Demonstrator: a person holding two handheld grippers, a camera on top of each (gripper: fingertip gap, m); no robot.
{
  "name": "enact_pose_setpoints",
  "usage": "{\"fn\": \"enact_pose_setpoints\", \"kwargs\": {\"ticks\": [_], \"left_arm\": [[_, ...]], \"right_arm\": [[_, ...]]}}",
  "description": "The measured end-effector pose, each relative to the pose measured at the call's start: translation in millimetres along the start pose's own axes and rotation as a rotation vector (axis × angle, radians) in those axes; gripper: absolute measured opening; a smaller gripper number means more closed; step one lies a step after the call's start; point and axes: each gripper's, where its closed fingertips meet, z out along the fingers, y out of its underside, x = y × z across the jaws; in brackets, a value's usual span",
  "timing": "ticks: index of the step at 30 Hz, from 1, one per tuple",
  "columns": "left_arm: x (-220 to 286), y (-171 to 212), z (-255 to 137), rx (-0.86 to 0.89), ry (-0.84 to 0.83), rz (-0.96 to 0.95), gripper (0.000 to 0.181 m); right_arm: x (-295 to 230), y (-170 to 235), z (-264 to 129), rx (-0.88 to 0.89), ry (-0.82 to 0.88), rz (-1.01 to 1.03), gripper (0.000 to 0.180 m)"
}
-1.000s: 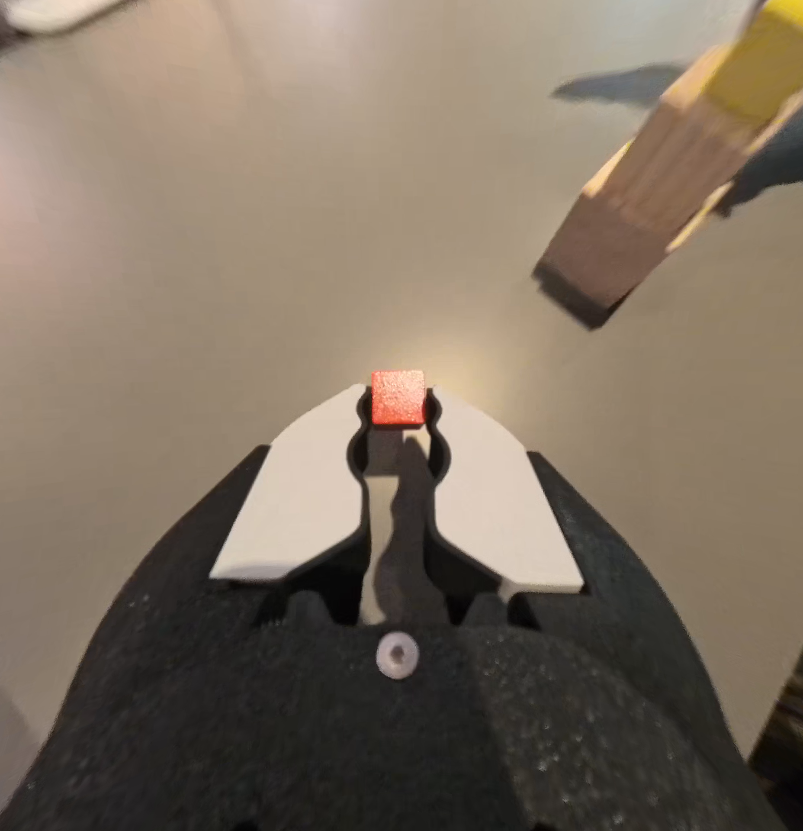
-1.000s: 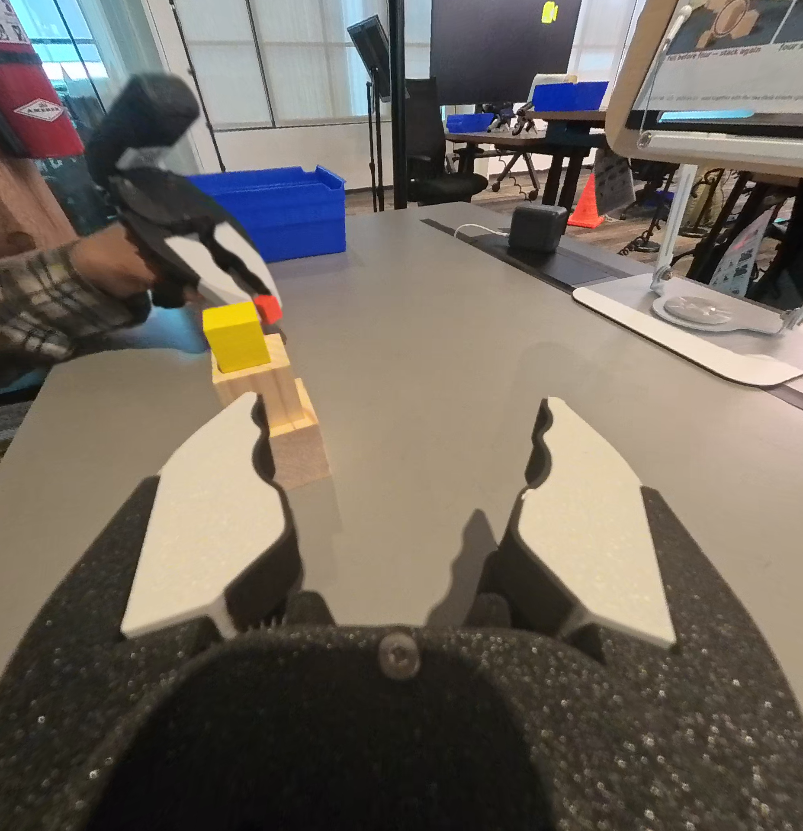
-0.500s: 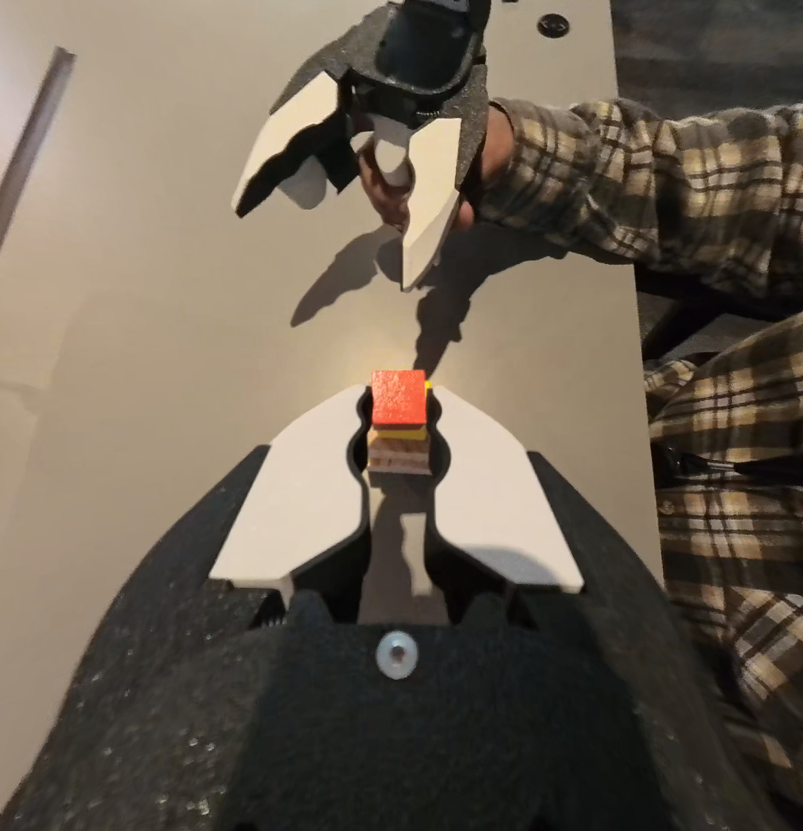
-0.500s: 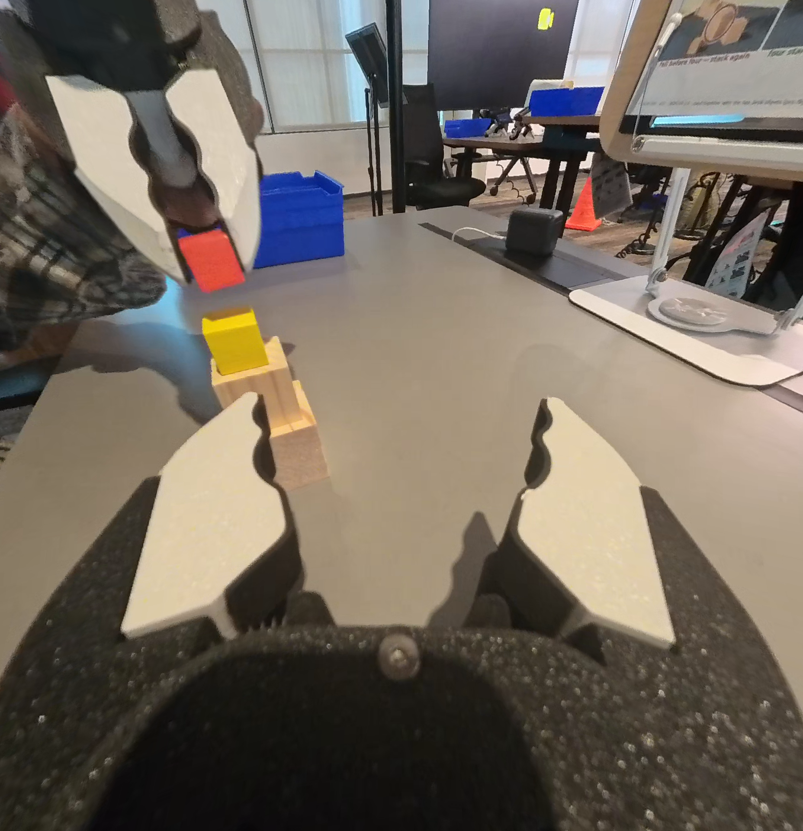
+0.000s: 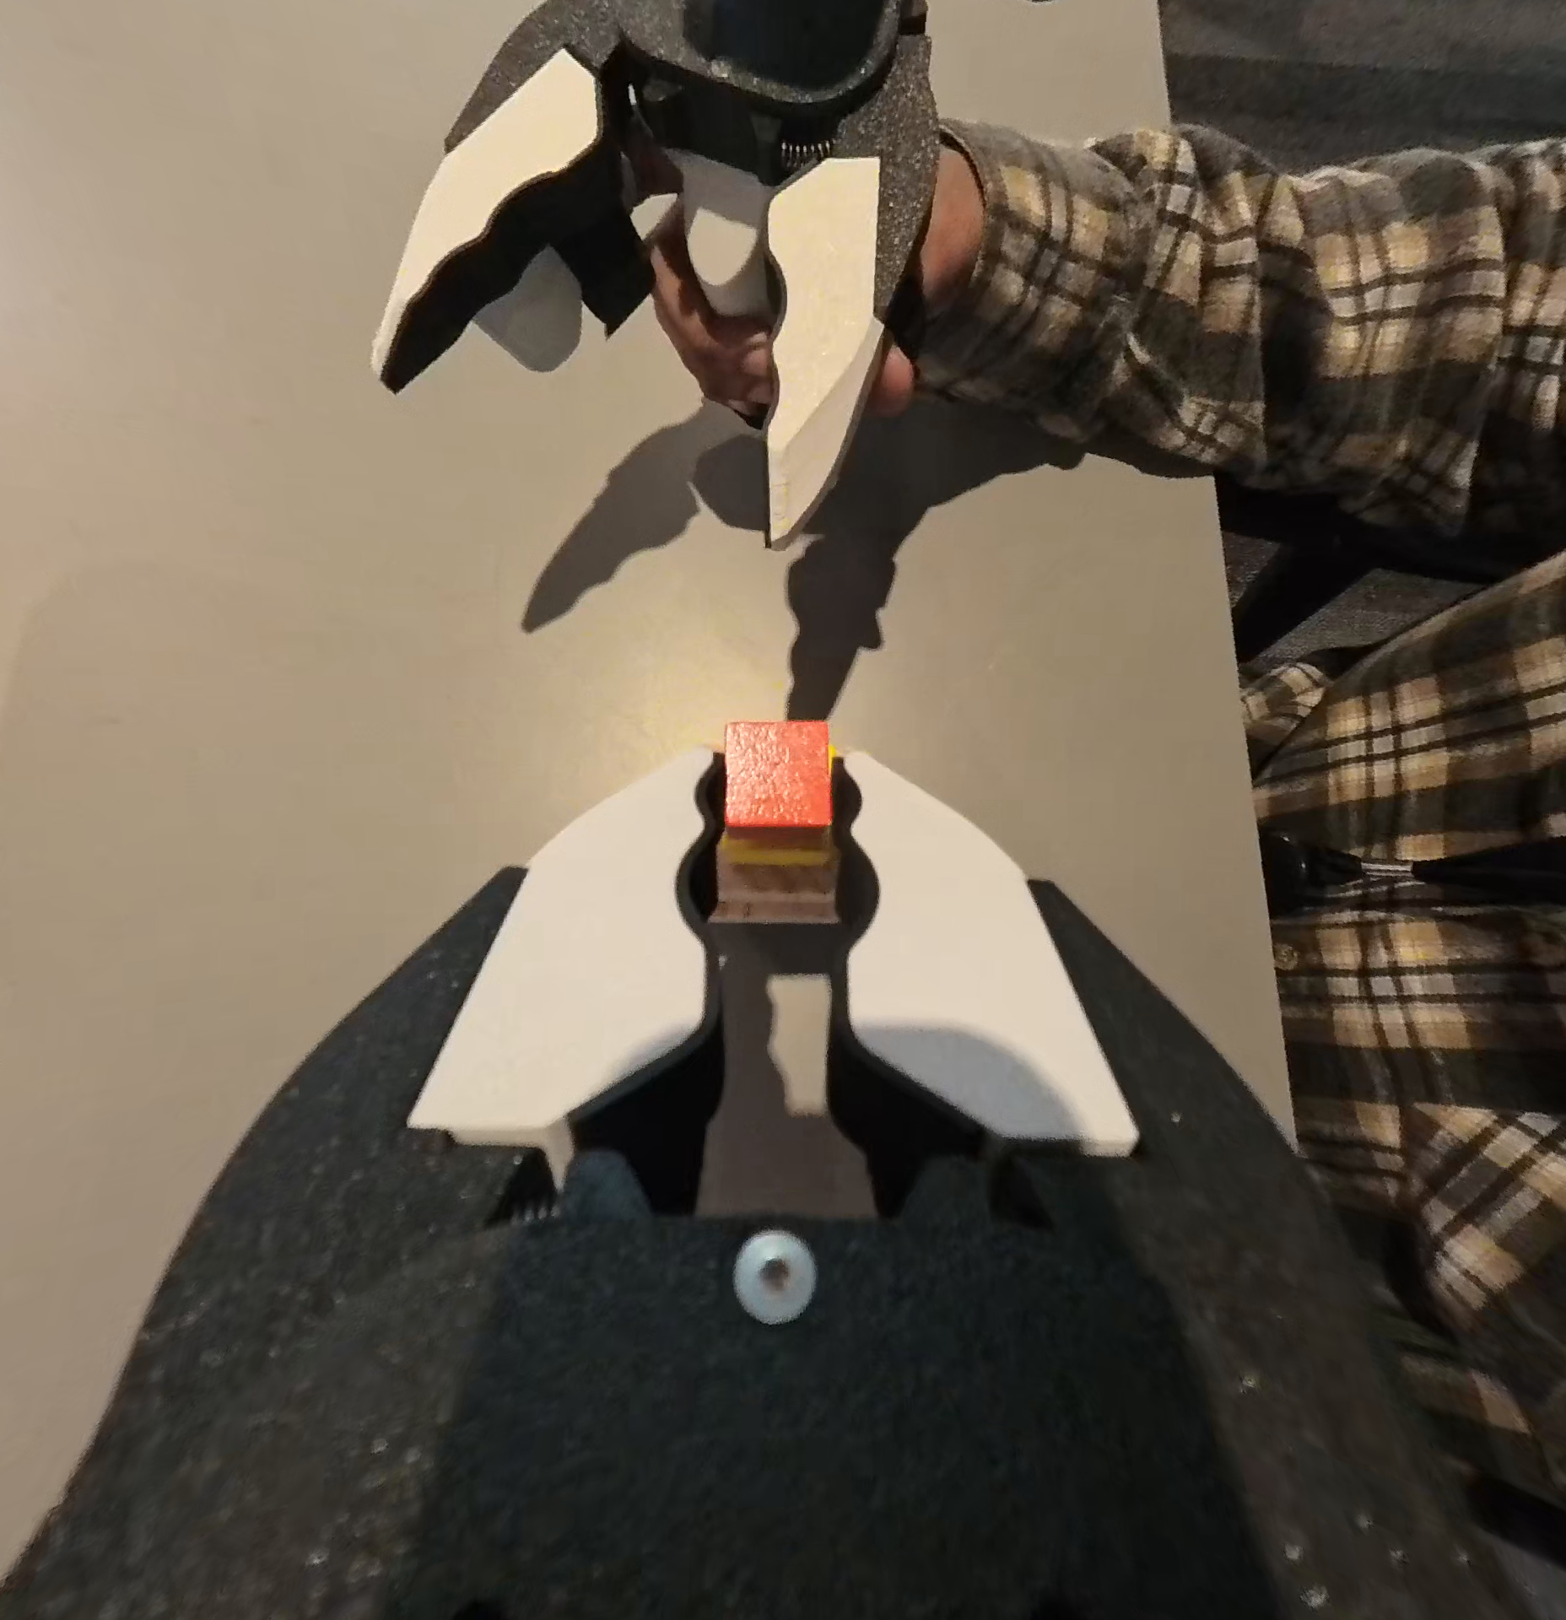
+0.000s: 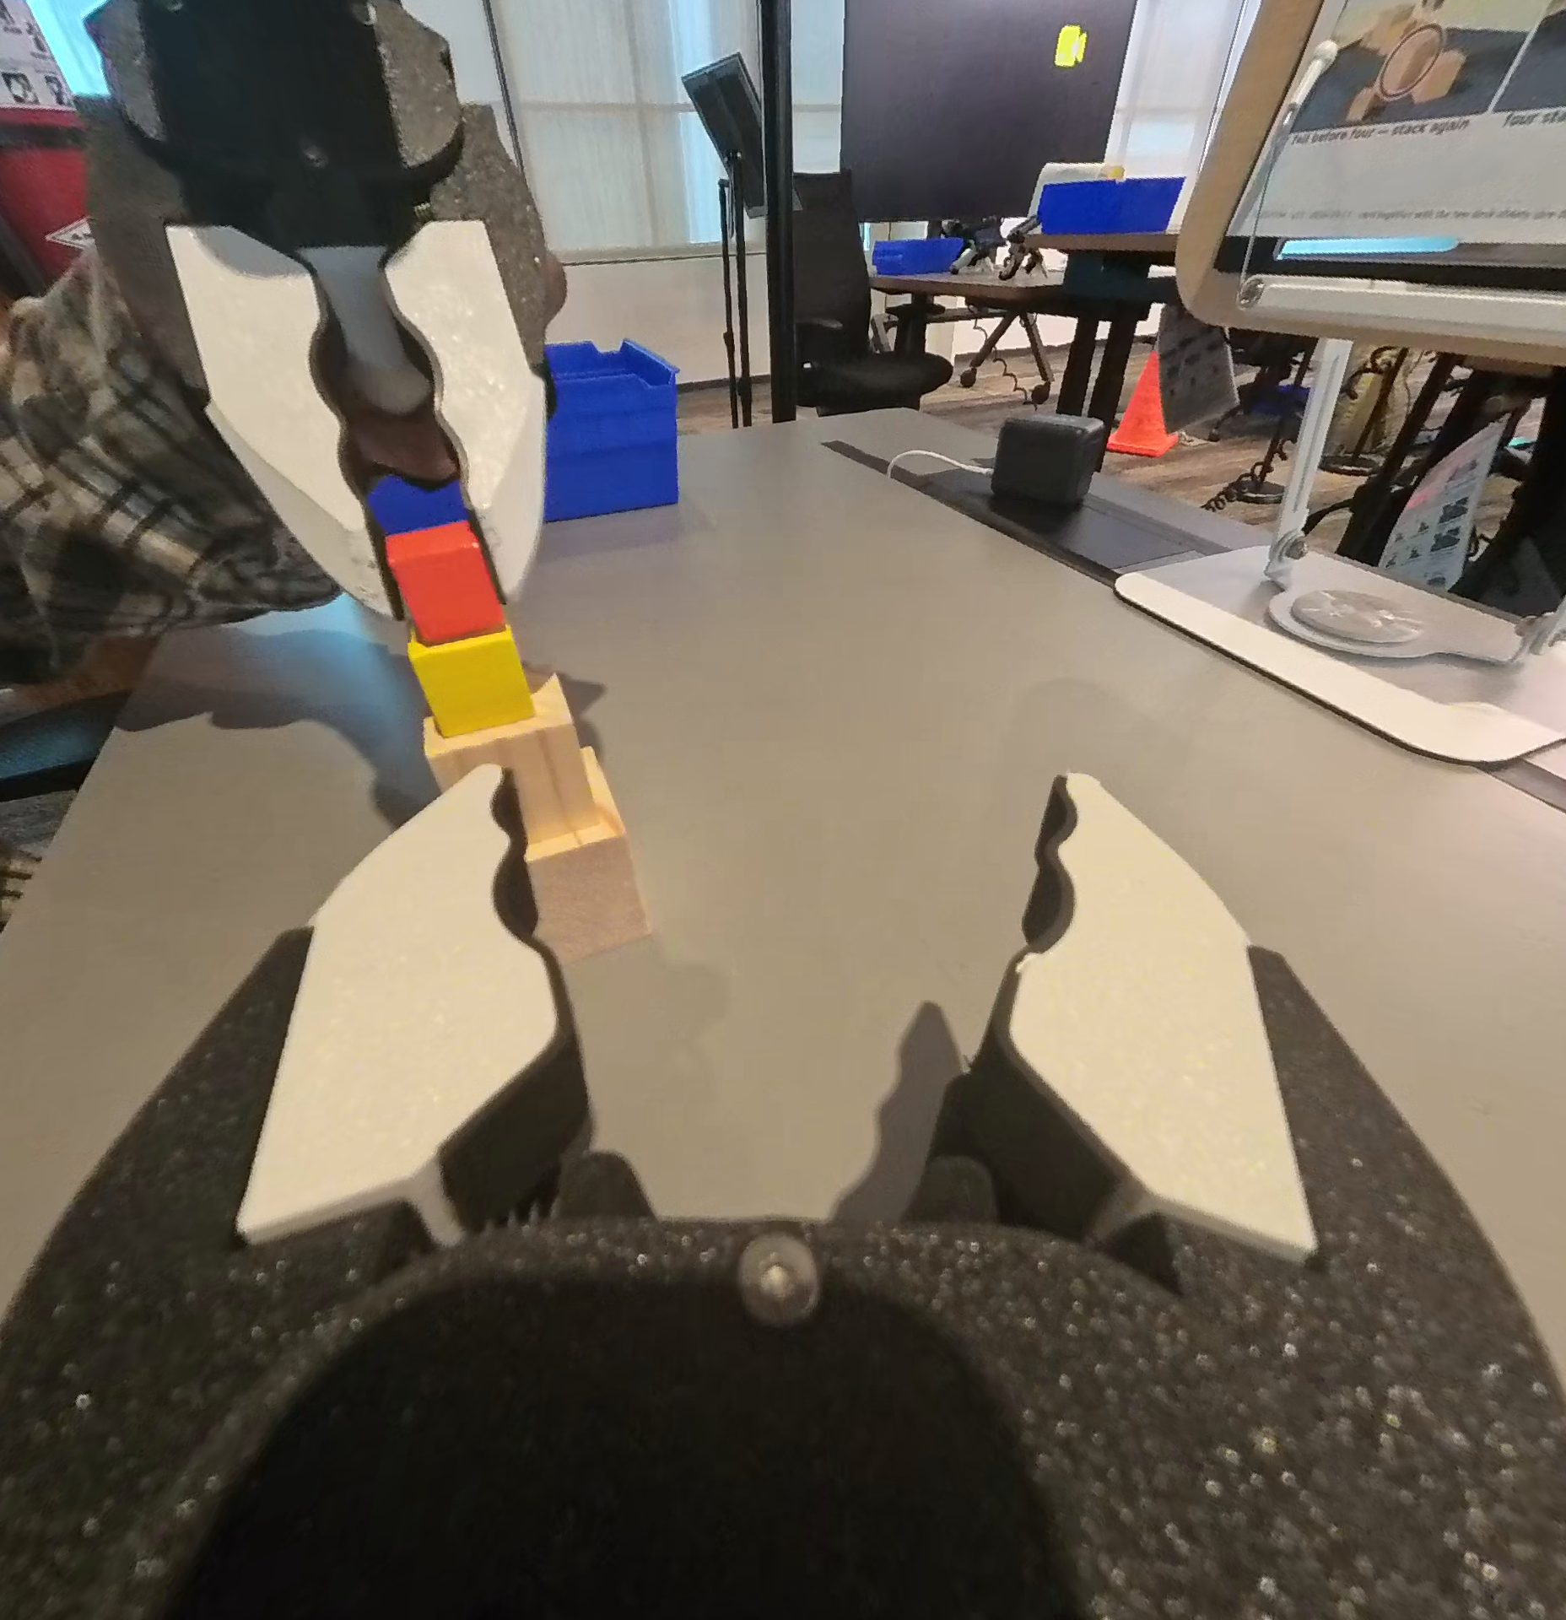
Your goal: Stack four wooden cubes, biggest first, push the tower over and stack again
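A tower stands on the grey table [image 6: 850, 745]: the biggest plain wooden cube [image 6: 587, 885] at the bottom, a smaller wooden cube [image 6: 534, 754] on it, then a yellow cube [image 6: 471, 679]. My left gripper [image 6: 446, 587] points straight down and is shut on a small red cube [image 6: 446, 579], which sits on or just above the yellow cube, slightly tilted. The left wrist view looks down on the red cube [image 5: 777, 773] with the yellow cube's edge [image 5: 775, 849] under it. My right gripper [image 6: 779, 780] is open and empty, low, to the right of the tower.
A blue bin [image 6: 608, 438] stands behind the tower. A small black box [image 6: 1047, 460] and a screen on a white stand base [image 6: 1376, 631] are at the far right. A plaid sleeve [image 5: 1244, 307] and the table's edge [image 5: 1218, 614] lie beside the tower.
My left gripper swung over the tower and came down with the red cube, from well above the yellow cube to right on top of it. The right gripper has stayed still and open.
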Motion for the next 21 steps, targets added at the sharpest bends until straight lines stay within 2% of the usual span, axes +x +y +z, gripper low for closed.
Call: {"fn": "enact_pose_setpoints", "kwargs": {"ticks": [11,14,18,21], "left_arm": [[1,2,1,-0.002,0.021,-0.009,0.023],[0,2,2,0.002,0.019,-0.015,0.033],[2,0,3,0.011,0.023,-0.007,0.036],[3,-6,-11,0.061,0.02,0.001,0.05]], "right_arm": [[0,1,0,-0.004,0.0,0.002,0.11],[0,1,0,-0.002,0.0,0.002,0.11],[0,1,0,-0.003,0.0,0.002,0.11],[1,0,0,0.0,0.002,0.001,0.11]]}}
